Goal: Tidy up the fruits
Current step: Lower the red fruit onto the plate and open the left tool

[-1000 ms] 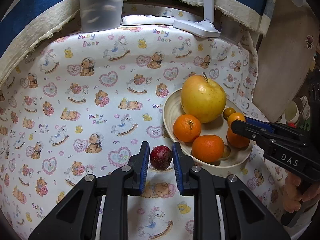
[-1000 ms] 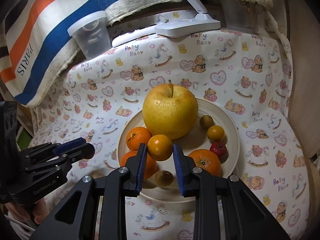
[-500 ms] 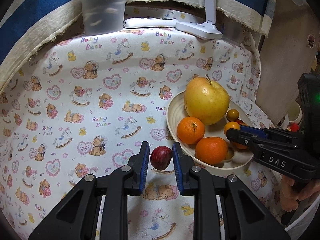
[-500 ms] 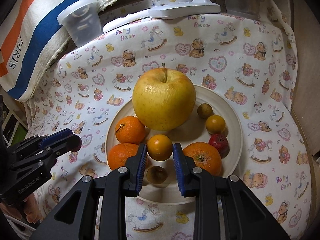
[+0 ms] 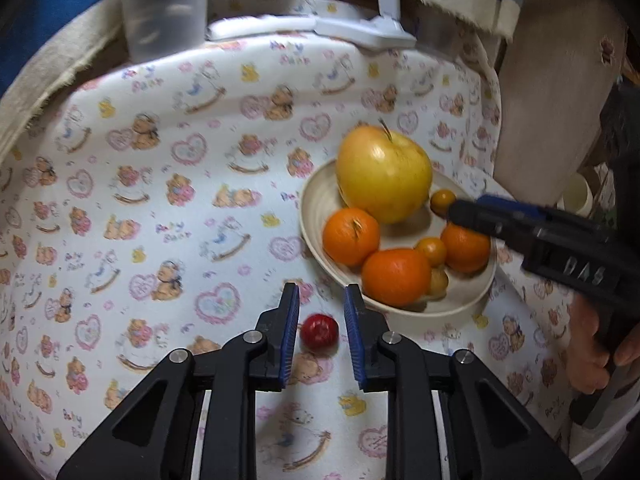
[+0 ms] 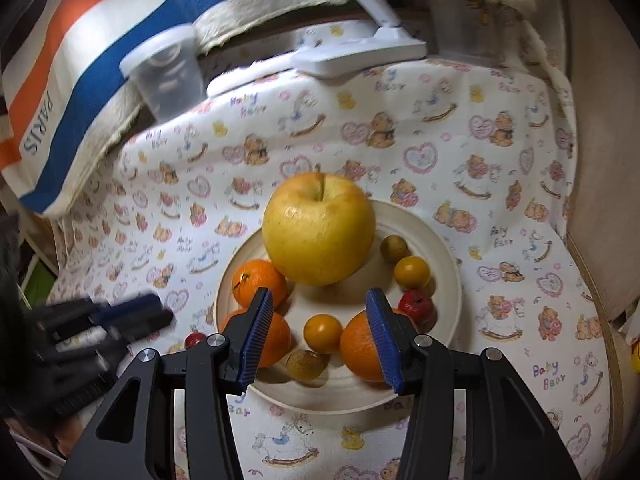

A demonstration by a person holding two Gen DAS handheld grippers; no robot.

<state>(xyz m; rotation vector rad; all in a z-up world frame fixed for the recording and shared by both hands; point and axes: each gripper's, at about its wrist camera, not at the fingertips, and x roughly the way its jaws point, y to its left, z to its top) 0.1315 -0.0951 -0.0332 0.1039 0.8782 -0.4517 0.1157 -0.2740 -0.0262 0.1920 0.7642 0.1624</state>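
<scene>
Right wrist view, biggest first: baby-bear tablecloth (image 6: 480, 208) covers the whole table. Cream plate (image 6: 452, 264) sits mid-cloth. On its far side stands the yellow apple (image 6: 320, 232), stem up. Three mandarins lie on the plate's near half: one at left touching the apple (image 6: 258, 282), one near-left (image 6: 276, 340) and one near-right (image 6: 360, 346), both partly hidden behind the blue pads.

Right gripper (image 6: 319, 296) hangs over the plate's near half w/ jaws spread (they have just been opening). The small orange fruit (image 6: 323, 334) lies on the plate betw. the pads, untouched by either. A brownish fruit (image 6: 305, 365) lies just nearer, at the rim. On the plate's right side, far to near: olive fruit (image 6: 394, 248), yellow fruit (image 6: 412, 272), red fruit (image 6: 416, 306).

Left wrist view: left gripper (image 5: 322, 294) is over bare cloth just left of the plate, jaws drawn as close as they go, w/ a narrow gap left. The small red fruit (image 5: 319, 330) lies on the cloth in that gap; pads don't touch it. A hand (image 5: 588, 352) holds the right gripper at far right.
</scene>
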